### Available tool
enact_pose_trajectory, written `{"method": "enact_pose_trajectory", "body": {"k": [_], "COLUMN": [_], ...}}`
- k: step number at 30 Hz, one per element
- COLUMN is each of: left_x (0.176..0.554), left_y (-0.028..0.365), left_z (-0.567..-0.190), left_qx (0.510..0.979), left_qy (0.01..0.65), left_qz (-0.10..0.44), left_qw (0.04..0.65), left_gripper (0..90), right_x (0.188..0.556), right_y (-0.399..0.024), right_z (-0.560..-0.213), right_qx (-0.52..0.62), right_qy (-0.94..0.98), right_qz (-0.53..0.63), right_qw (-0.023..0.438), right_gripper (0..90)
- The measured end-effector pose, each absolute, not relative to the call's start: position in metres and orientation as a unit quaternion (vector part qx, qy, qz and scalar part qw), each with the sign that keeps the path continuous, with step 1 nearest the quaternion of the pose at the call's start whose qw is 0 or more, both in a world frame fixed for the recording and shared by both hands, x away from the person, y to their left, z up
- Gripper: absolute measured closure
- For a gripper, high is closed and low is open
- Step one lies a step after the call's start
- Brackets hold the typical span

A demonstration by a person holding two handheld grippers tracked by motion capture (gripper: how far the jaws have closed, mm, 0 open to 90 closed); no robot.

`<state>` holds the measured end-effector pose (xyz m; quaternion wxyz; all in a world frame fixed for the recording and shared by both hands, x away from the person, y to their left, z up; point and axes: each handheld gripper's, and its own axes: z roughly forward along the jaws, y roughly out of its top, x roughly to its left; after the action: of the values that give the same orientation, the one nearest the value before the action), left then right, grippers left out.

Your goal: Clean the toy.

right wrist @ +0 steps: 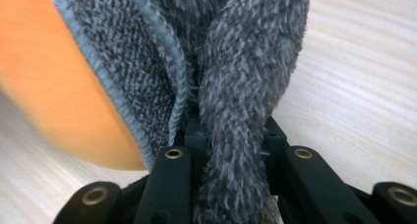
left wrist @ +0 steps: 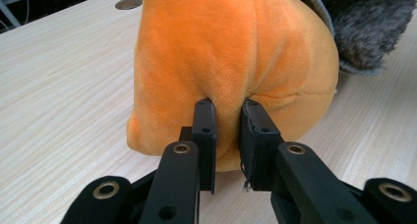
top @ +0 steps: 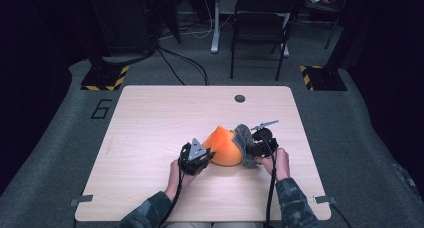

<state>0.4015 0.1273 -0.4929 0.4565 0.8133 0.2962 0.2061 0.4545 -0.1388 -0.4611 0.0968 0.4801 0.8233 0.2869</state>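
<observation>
dark curtains and a grey carpet surround a pale wooden worktop [top: 150, 138], with one folding chair [top: 260, 28] standing beyond its far edge. near the person's side of the worktop lies one orange plush toy [top: 224, 147], and one grey fluffy cloth [top: 243, 140] is draped against its right side, touching it. the left gripper [top: 204, 155] has its jaws pinched on a fold of the orange plush toy [left wrist: 231, 62] low on its near side; the left gripper view shows the fabric bunched between the two pads. the right gripper [top: 255, 148] is clamped on a twisted bunch of the grey fluffy cloth [right wrist: 236, 86], which runs straight down between its jaws in the right gripper view. the step in hand looks like steadying the toy with one hand while working the cloth over or off it with the other; which of the two i cannot tell. the next move probably calls for the left grip to hold firm while the right draws the cloth along the toy's curve, slowly enough that the soft pile does not slip out. counted: one toy, one cloth, two grippers, one chair.
</observation>
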Motion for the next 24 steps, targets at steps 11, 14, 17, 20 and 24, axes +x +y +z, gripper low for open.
{"method": "enact_pose_trajectory", "body": {"k": [11, 14, 17, 20, 24], "left_x": [0.402, 0.402, 0.403, 0.403, 0.403], "left_y": [0.130, 0.131, 0.132, 0.132, 0.134], "left_z": [-0.494, -0.494, -0.493, -0.494, -0.493], "left_qx": [0.812, 0.812, 0.812, 0.810, 0.810], "left_qy": [0.299, 0.300, 0.300, 0.304, 0.306], "left_qz": [0.201, 0.200, 0.201, 0.197, 0.200], "left_qw": [0.459, 0.460, 0.459, 0.461, 0.459], "left_gripper": [77.9, 77.9, 77.7, 77.5, 76.8], "right_x": [0.461, 0.460, 0.459, 0.452, 0.447], "right_y": [-0.136, -0.138, -0.145, -0.148, -0.134], "right_z": [-0.488, -0.482, -0.467, -0.444, -0.434], "right_qx": [0.494, 0.497, 0.503, 0.494, 0.465], "right_qy": [0.836, 0.834, 0.824, 0.814, 0.828], "right_qz": [0.219, 0.216, 0.238, 0.288, 0.308], "right_qw": [0.093, 0.103, 0.109, 0.099, 0.055], "right_gripper": [73.4, 73.6, 73.6, 73.6, 73.6]}}
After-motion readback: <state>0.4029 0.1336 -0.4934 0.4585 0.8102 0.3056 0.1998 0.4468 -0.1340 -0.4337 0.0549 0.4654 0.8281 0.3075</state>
